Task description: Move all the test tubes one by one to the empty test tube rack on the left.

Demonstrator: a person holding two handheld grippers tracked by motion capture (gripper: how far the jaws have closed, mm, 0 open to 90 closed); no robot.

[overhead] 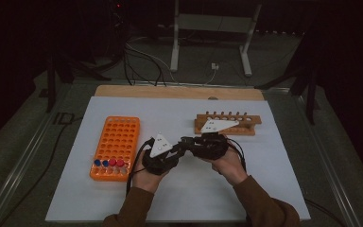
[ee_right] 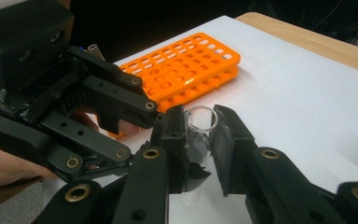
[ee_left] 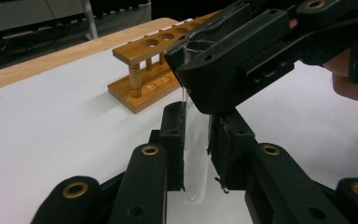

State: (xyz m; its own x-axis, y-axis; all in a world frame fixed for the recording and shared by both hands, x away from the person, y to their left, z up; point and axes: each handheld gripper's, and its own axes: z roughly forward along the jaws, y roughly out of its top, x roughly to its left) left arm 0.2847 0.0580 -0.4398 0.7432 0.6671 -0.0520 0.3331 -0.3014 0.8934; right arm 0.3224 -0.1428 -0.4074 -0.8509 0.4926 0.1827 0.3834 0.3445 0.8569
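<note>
While gripped at both ends, clear glass test tube (ee_left: 196,140) suspended over the white table (overhead: 274,179), between the orange rack (overhead: 116,146) and the wooden rack (overhead: 246,125). Lower part pinched between the pads of the left gripper (ee_left: 196,154), rounded bottom poking out just beneath them. Open rim clamped in the right gripper (ee_right: 199,140), jaws closed on the glass from either side. Both grippers meeting tip to tip mid-table, tube bridging them.
</note>
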